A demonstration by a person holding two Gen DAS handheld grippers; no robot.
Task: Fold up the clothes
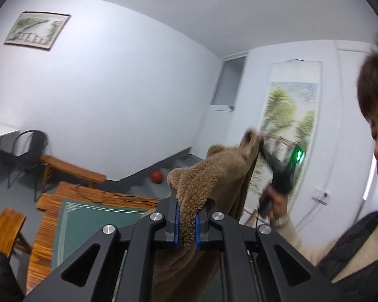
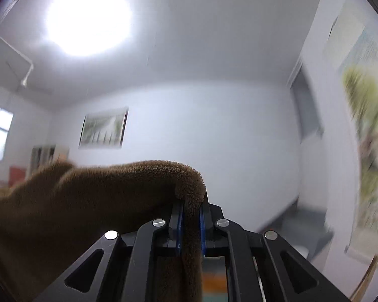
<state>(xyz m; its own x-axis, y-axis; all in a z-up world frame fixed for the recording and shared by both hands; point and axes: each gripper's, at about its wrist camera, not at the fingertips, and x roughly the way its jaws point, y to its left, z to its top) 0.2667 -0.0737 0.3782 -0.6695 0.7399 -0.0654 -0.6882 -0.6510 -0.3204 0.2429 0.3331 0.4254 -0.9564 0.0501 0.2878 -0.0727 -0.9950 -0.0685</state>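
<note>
Now both grip: left gripper [image 1: 186, 222] & right gripper [image 2: 191, 222] clamp brown fleece garment [image 1: 209, 176]; lift evenly, keep top edge taut over green mat [image 1: 93, 216].

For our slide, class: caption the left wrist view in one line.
Left gripper and right gripper pinch a fuzzy brown garment above the green mat.

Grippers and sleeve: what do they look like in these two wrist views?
Both the left gripper and right gripper are matte black linkages with round silver pivot bolts and blue pads. The right one shows a green light on its body. The person wears a cream sleeve, dark vest and wristwatch.
</note>
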